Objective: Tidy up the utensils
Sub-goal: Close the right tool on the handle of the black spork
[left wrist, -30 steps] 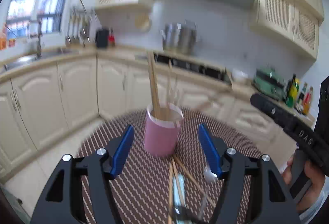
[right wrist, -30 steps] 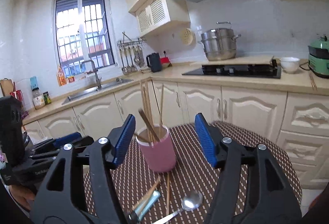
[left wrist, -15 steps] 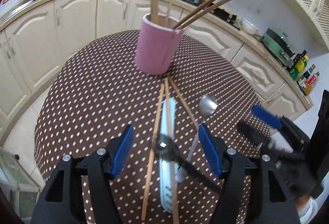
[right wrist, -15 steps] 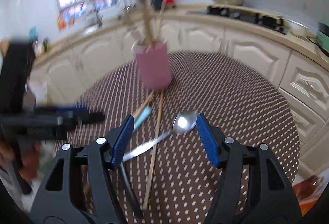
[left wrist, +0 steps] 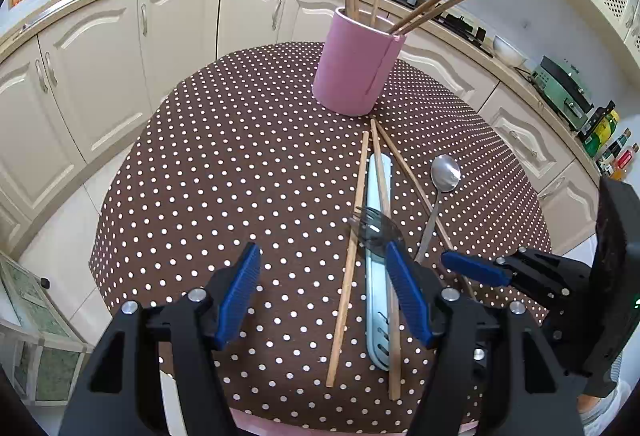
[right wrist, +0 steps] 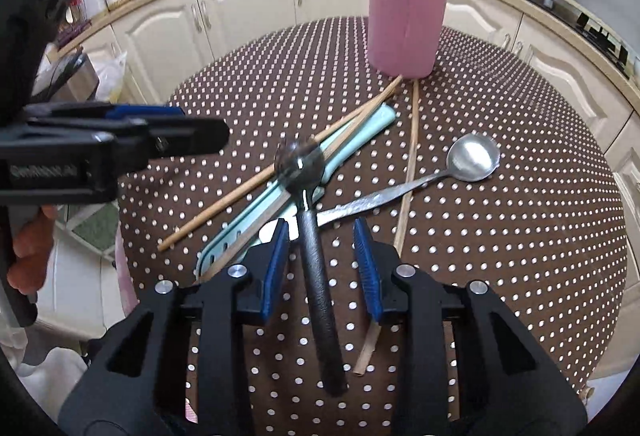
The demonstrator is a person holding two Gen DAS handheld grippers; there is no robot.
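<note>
Black fork now between narrower right fingers

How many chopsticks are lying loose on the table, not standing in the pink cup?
3. One chopstick lies left of the pale blue utensil, one lies along its top, and one angles right, under the spoon. More may be hidden behind the grippers.
</note>
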